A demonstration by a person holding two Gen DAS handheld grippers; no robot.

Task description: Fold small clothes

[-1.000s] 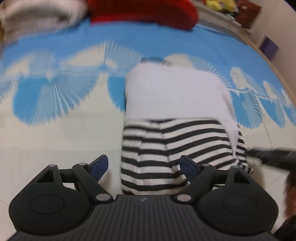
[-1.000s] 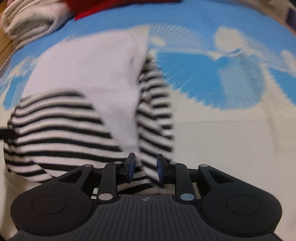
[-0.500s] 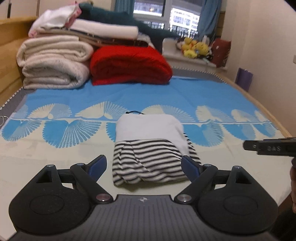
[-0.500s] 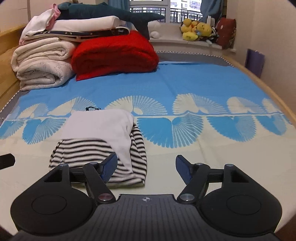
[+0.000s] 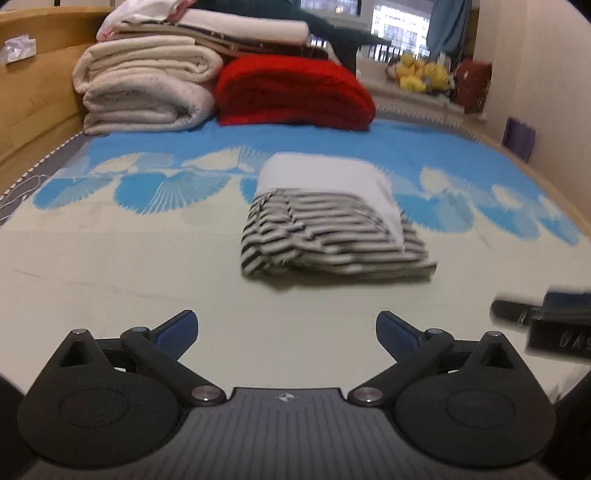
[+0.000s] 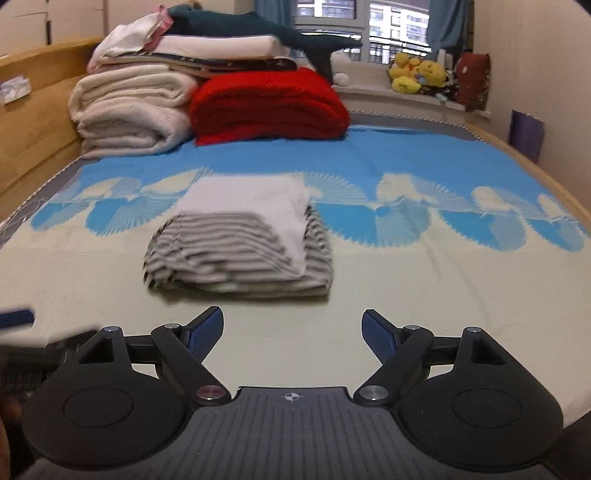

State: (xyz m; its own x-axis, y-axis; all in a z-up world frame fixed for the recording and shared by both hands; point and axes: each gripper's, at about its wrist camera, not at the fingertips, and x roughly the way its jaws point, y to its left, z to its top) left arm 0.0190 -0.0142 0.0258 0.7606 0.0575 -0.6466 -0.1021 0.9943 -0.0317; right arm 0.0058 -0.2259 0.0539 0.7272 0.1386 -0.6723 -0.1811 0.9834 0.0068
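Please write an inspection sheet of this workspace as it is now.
Surface: bed cover, blue and cream fan pattern.
Job's things: striped garment folded, lying flat, untouched.
Clutter: cream blankets, red blanket, more folded textiles on top.
Grippers: left gripper and right gripper open, jaws have just been opening, nothing between them.
Cables: thin cord at the bed's left edge.
Surroundings: wooden headboard, plush toys, window.
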